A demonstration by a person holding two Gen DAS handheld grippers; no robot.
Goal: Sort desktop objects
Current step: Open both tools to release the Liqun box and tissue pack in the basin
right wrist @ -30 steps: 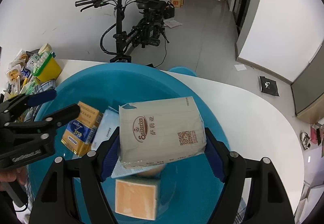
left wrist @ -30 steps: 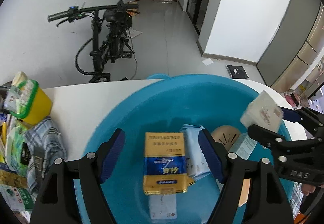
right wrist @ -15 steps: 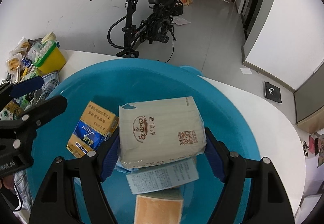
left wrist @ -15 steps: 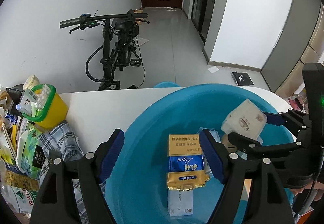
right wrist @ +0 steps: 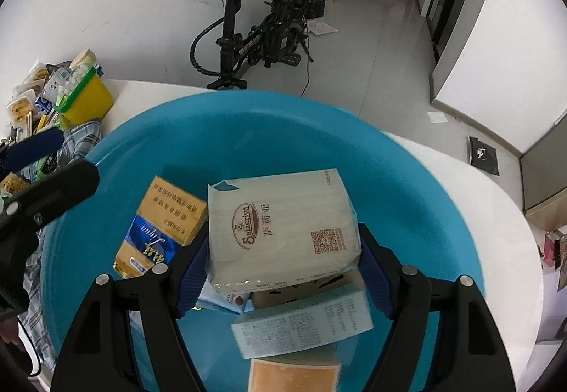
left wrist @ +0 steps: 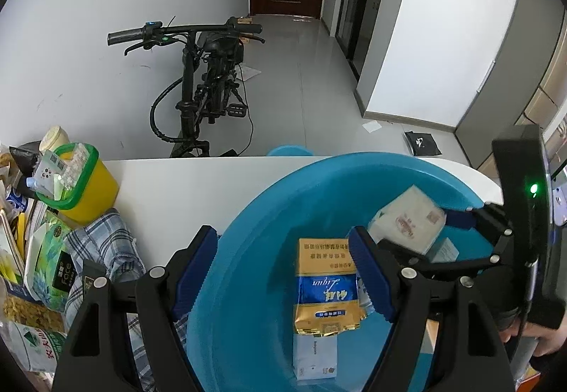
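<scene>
Right gripper (right wrist: 283, 264): I have it clamped on the tissue pack (right wrist: 280, 225); both blue pads press its short sides, and the pack sits level between them, printed face toward my camera.
Left gripper (left wrist: 283, 271): I see its jaws standing wide with nothing between the pads; one finger is over the basin wall, the other over the basin's inside.
Under my right fingers: a pale blue box (right wrist: 301, 324) lies just below the held pack, an orange-faced box (right wrist: 294, 374) below that, both inside the basin. Whether the pack touches the blue box I cannot tell.
Between my left fingers, further down: the gold and blue packet (left wrist: 327, 282) lies flat on the basin floor, with a white packet (left wrist: 315, 356) sticking out from under its near end.
Basin (right wrist: 248, 130): a big blue round basin, holding all of these; it stands on the white table (left wrist: 198, 179).
Left of my left fingers: a checked cloth (left wrist: 102, 246), green packets, and a yellow tub with a green rim (left wrist: 85, 193) stuffed with small items, all on the table beside the basin.
Right of my left fingers: the right gripper with its tissue pack, held over the basin's far side, and a hand (left wrist: 542, 339) behind it.
Beyond the table: a black bicycle (left wrist: 202, 87) on the grey floor, a dark door further off.
</scene>
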